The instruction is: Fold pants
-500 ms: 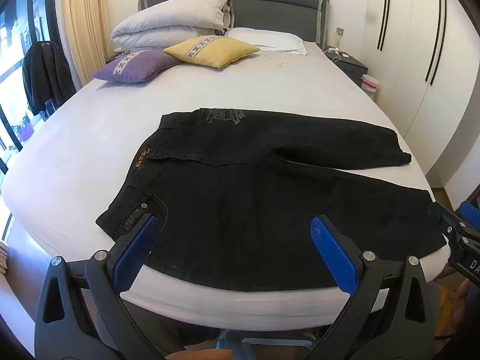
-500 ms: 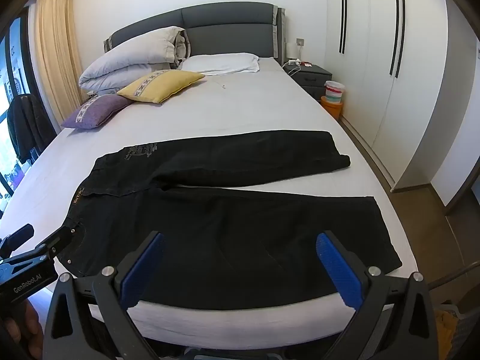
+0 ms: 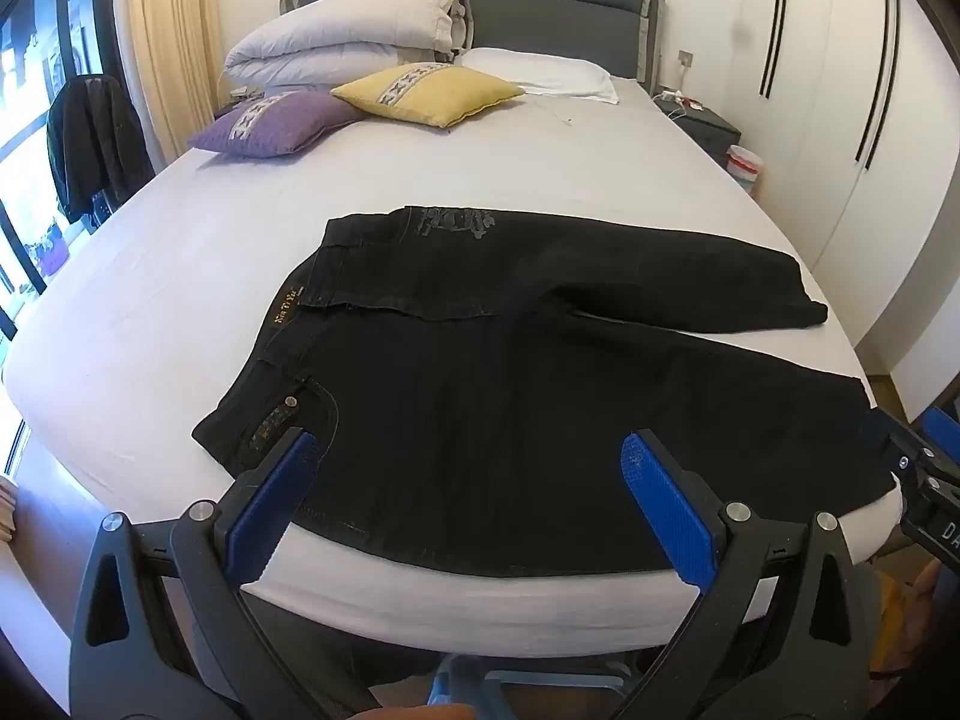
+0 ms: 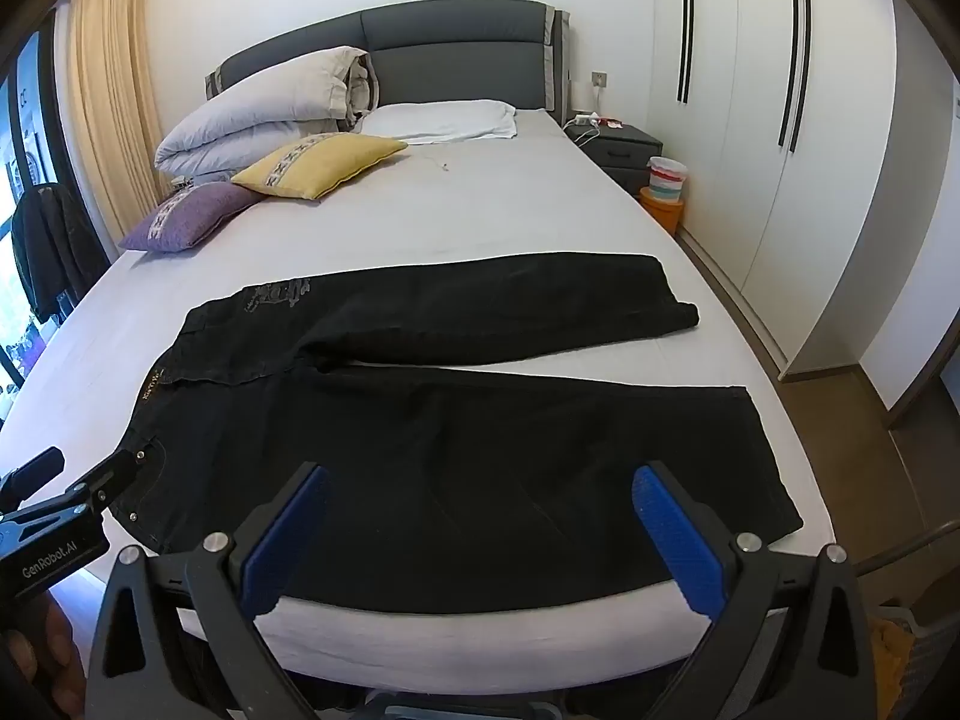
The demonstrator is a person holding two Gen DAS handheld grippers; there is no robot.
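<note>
Black pants (image 3: 540, 396) lay flat across the near end of the bed (image 3: 180, 300) — waistband at frame left, both legs running right. The left gripper (image 3: 471, 480) and right gripper (image 4: 480, 516) hung at the lower edge of their frames, fingers spread wide — holding nothing, clear of the cloth.

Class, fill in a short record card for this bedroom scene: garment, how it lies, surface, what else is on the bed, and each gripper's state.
garment: black pants
layout: spread flat, both legs apart, waistband to the left
surface: bed, near its foot edge
cushions: yellow cushion, purple cushion
left gripper: open, holding nothing
right gripper: open, holding nothing
</note>
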